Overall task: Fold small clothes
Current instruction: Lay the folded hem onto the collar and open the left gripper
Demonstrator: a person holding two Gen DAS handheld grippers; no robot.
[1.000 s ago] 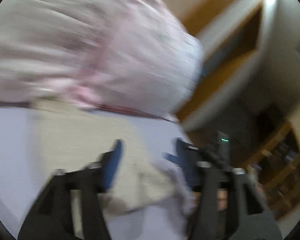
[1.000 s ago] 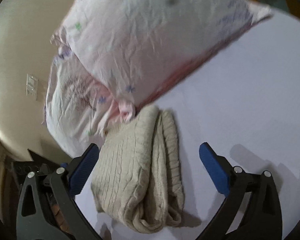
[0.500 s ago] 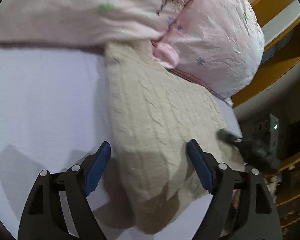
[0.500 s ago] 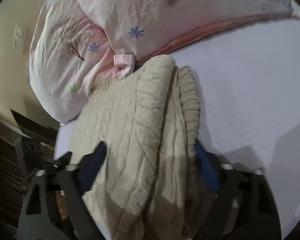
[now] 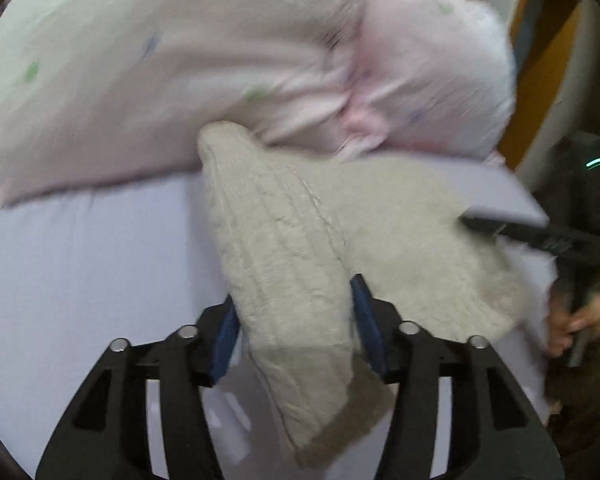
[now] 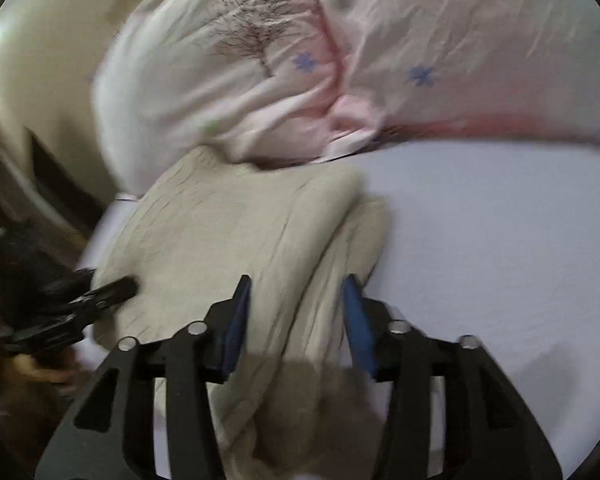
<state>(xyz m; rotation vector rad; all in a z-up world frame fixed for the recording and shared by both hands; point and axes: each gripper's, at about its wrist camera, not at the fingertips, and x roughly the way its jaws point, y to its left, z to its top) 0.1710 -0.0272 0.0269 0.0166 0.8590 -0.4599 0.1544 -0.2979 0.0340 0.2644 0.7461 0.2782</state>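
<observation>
Motion blur smears the pink pillows (image 5: pixel 240 60). Left gripper (image 5: pixel 294 320) fingers pinch a raised fold of the cream knit sweater (image 5: pixel 284 240) on the lavender bed sheet (image 5: pixel 80 272); right gripper (image 6: pixel 296 312) clamps the sweater's folded edge, its near end cut off.

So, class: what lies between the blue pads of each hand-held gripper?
In both wrist views, the beige knit sweater: left hand-held gripper and right hand-held gripper each pinch a fold.

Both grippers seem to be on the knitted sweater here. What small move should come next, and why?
Probably lift together and carry the held edge over. The left gripper and right gripper each pinch a bunched fold of the beige sweater, which still lies against the pink pillow.
</observation>
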